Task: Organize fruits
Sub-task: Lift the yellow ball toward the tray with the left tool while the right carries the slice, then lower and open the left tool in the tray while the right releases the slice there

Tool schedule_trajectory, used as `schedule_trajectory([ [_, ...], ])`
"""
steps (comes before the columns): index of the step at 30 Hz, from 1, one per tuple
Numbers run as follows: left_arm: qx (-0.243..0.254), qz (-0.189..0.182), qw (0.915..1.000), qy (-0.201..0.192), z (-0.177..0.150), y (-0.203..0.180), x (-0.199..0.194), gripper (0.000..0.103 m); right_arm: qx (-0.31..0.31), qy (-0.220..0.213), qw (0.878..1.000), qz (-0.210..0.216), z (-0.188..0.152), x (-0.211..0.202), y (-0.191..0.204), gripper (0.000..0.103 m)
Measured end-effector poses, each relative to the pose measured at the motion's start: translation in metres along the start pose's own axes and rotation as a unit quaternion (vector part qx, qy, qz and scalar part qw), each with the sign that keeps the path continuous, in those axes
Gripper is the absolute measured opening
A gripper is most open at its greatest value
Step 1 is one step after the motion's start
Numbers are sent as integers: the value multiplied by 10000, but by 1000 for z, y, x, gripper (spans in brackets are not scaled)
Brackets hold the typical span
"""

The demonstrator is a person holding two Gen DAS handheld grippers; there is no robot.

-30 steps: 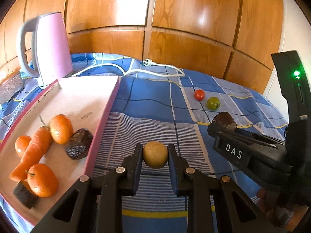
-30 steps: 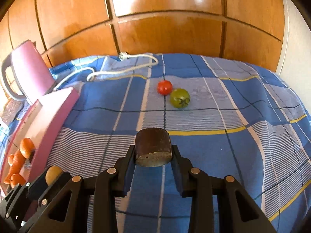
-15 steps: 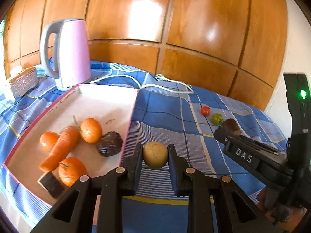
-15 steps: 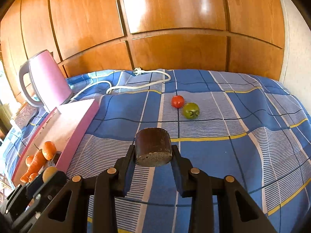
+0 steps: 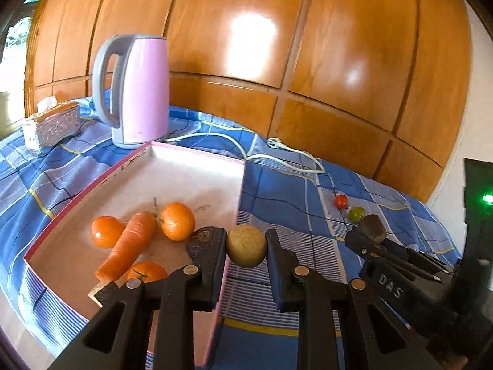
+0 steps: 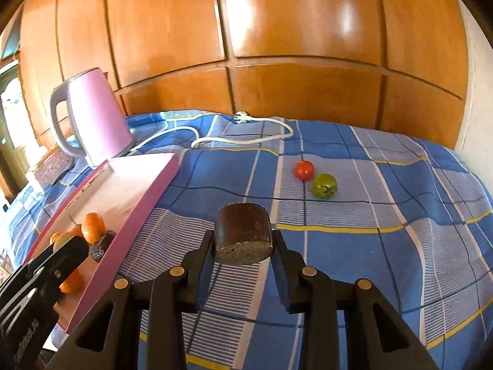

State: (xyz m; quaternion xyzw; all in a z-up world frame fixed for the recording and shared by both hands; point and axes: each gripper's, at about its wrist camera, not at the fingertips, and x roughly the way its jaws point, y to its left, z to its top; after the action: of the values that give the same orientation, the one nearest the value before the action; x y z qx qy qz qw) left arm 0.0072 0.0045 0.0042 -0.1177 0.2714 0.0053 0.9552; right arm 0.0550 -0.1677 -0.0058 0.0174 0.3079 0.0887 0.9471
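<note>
My left gripper is shut on a round tan fruit, held above the right rim of the pink tray. Inside the tray lie three oranges, a carrot, a dark wrinkled fruit and a dark cut piece. My right gripper is shut on a dark brown cut cylinder, over the blue checked cloth to the right of the tray. A red tomato and a green tomato rest on the cloth farther back.
A pink kettle stands behind the tray, its white cord trailing across the cloth to the right. A silvery patterned box sits at the far left. Wooden panelling closes off the back.
Both grippers have risen and swung left with their loads. The left one now hangs at the tray's right rim, and more of the tray and kettle shows.
</note>
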Motion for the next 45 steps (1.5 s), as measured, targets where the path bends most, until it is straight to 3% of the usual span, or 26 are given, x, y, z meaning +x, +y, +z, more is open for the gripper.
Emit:
schedule_trajectory([
  [12,-362,395,9985,127,1,36,7,25,-538,-58,9982,251,-3,-3,24,35],
  [29,-1048,426,9931,305,26,86,14,25,-922,60,9946,481,-10,4,46,35],
  [36,-1463,601,9866,403,30,119,22,25,-982,1,9909,924,-6,4,74,35],
  [45,-1435,838,9853,405,27,121,26,25,-939,-69,9830,1575,3,8,110,35],
])
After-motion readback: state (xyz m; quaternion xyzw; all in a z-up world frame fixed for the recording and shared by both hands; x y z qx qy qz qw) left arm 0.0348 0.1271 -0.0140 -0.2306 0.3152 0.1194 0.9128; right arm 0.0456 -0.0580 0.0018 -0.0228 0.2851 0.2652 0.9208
